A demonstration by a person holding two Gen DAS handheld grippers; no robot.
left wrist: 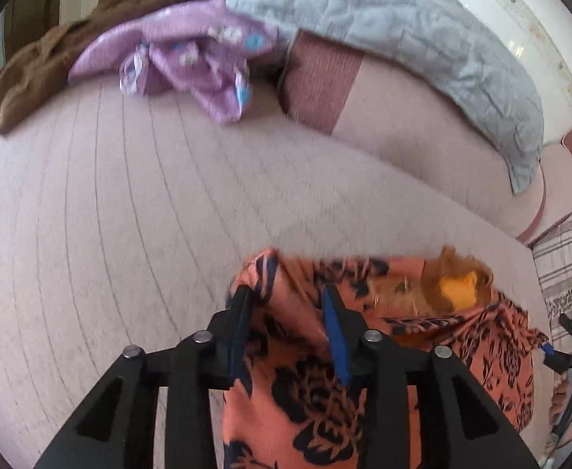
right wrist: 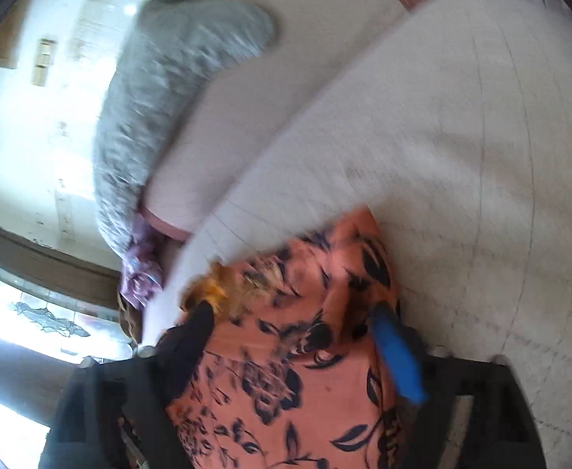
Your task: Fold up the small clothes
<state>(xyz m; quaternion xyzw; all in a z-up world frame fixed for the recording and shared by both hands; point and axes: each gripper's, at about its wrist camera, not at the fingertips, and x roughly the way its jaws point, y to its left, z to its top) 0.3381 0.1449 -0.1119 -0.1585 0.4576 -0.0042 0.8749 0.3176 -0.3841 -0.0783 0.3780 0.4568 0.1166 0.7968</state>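
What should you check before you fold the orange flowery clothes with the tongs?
1. Left tongs have cloth between the fingers: ok, orange fabric with dark blue flowers lies there.
2. Left tongs shut firmly: cannot tell.
3. Right tongs over the same garment: ok.
4. Right tongs' grip: cannot tell, blurred.
5. Bare pale pink ribbed sofa seat ahead: ok.
6. Crumpled purple printed garment apart from the orange one: ok.

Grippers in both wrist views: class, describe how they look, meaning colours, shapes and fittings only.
The left gripper has a black angular frame with triangular cut-outs, silver round pins, and two narrow fingers faced with blue pads. The right gripper looks alike: black body, blue finger pad.
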